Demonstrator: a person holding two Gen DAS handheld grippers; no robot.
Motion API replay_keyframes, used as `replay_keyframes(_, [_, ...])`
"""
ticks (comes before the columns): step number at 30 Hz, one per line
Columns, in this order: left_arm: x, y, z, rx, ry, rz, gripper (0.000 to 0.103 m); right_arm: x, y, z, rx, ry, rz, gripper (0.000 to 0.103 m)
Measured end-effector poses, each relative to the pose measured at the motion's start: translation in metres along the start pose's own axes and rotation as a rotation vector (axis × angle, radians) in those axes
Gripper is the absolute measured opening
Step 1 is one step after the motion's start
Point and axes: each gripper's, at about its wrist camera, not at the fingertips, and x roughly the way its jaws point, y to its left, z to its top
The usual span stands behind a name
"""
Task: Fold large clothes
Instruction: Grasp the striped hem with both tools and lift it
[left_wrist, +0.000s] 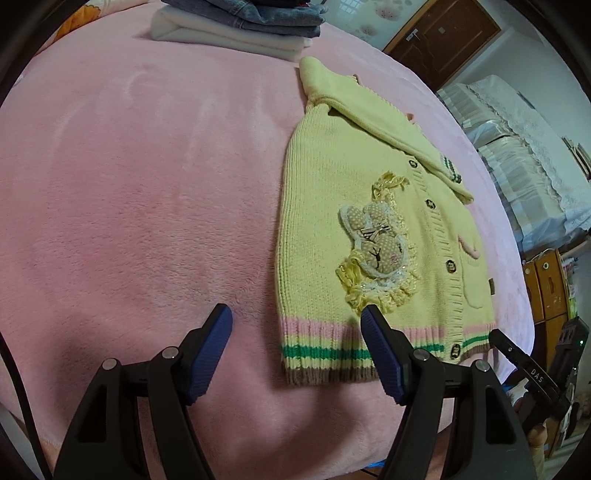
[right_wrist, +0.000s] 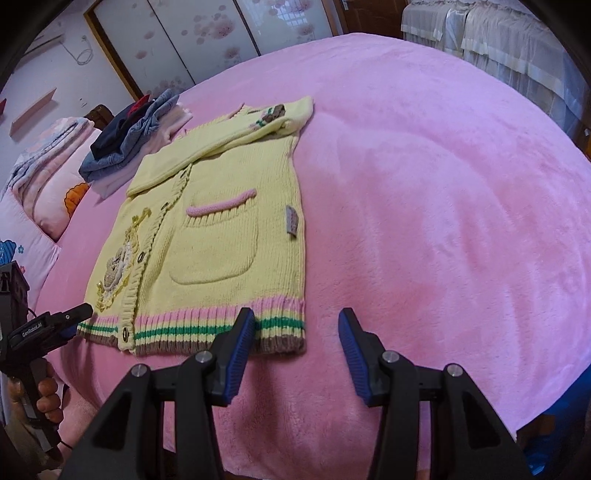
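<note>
Bed under me has a pink fleece blanket (right_wrist: 424, 184). Wardrobe with frosted floral sliding doors (right_wrist: 207, 40) behind it, brown wooden door (left_wrist: 448, 37) to my right. Lace-covered furniture (left_wrist: 517, 136) alongside, orange cabinet (left_wrist: 550, 288) nearer.

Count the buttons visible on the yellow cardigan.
4 on the cardigan: one by the folded sleeve, two beside the bunny patch, one on the hem. The sleeve may hide more.

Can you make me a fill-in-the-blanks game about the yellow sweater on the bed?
1. The yellow sweater lies on a ____ blanket.
2. Its pocket has a ____ trim.
3. Both the left claw and the right claw are ____.
4. The sleeve is folded ____ the sweater.

Answers: pink; pink; open; across
</note>
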Motion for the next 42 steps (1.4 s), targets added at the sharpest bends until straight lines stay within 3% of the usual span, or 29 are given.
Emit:
replay_keyframes(5, [0.002,-0.002,-0.001,0.008,0.002,-0.027,0.07,0.01,0.004,-0.002,-0.003,0.005,0.027,0.047])
replay_keyframes(9, [0.004,-0.008,-0.001,0.005,0.017,-0.099,0.07,0.012,0.009,-0.002,-0.02,0.023,0.084,0.037])
replay_keyframes(14, [0.012,-0.01,-0.005,0.024,0.018,-0.087,0.07,0.014,0.007,-0.003,-0.008,0.035,0.108,0.037])
replay_keyframes(19, [0.009,-0.002,-0.006,0.015,0.021,-0.129,0.07,0.013,-0.003,-0.004,0.012,0.062,0.127,0.035])
replay_keyframes(29, [0.011,0.006,-0.006,0.004,0.027,-0.179,0.07,0.024,-0.021,-0.007,0.16,0.1,0.307,0.037])
replay_keyframes(31, [0.011,0.008,-0.005,-0.007,0.03,-0.186,0.069,0.027,-0.023,-0.006,0.186,0.098,0.333,0.032])
replay_keyframes(32, [0.011,0.009,-0.005,-0.012,0.03,-0.183,0.067,0.029,-0.024,-0.005,0.198,0.098,0.343,0.021])
replay_keyframes(33, [0.01,0.01,-0.004,-0.017,0.031,-0.176,0.056,0.03,-0.023,-0.004,0.2,0.101,0.347,0.014])
replay_keyframes(34, [0.011,0.011,-0.003,-0.02,0.038,-0.168,0.042,0.03,-0.023,-0.004,0.195,0.104,0.35,0.014])
replay_keyframes(37, [0.012,0.014,0.0,-0.048,0.078,-0.177,0.012,0.022,-0.009,-0.001,0.107,0.084,0.292,0.012])
replay_keyframes(42, [0.008,0.004,0.012,-0.091,0.126,-0.22,0.01,0.001,0.01,0.01,-0.012,0.034,0.244,0.011])
